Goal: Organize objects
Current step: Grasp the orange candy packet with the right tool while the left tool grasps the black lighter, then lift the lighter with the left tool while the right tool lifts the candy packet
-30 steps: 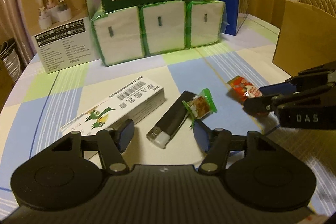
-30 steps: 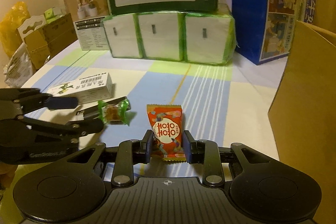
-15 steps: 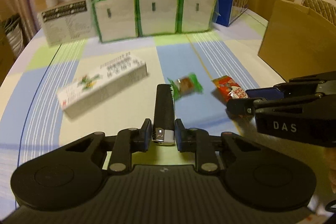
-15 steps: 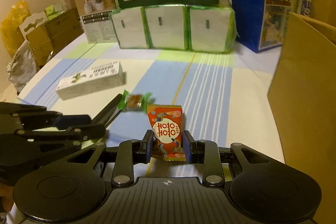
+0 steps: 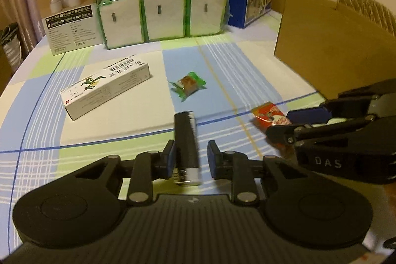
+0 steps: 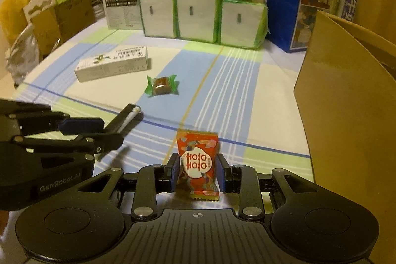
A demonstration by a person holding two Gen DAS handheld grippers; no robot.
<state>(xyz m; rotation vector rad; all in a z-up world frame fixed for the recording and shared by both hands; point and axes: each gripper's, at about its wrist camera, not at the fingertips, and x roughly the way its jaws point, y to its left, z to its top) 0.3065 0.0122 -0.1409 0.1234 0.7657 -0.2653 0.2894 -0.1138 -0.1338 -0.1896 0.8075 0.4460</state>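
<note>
Since a moment ago the left tongs (image 5: 191, 161) have opened around the lighter (image 5: 187, 147), which has slipped crooked between them. The right tongs (image 6: 198, 172) grip the red sweet (image 6: 198, 160) above the worktop's (image 6: 247, 81) near edge.

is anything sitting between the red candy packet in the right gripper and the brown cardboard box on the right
Nothing visible. The red candy packet sits between the right gripper fingers, and only bare checked tablecloth lies between it and the brown cardboard box. The green-wrapped candy and white carton lie off to the left.
</note>
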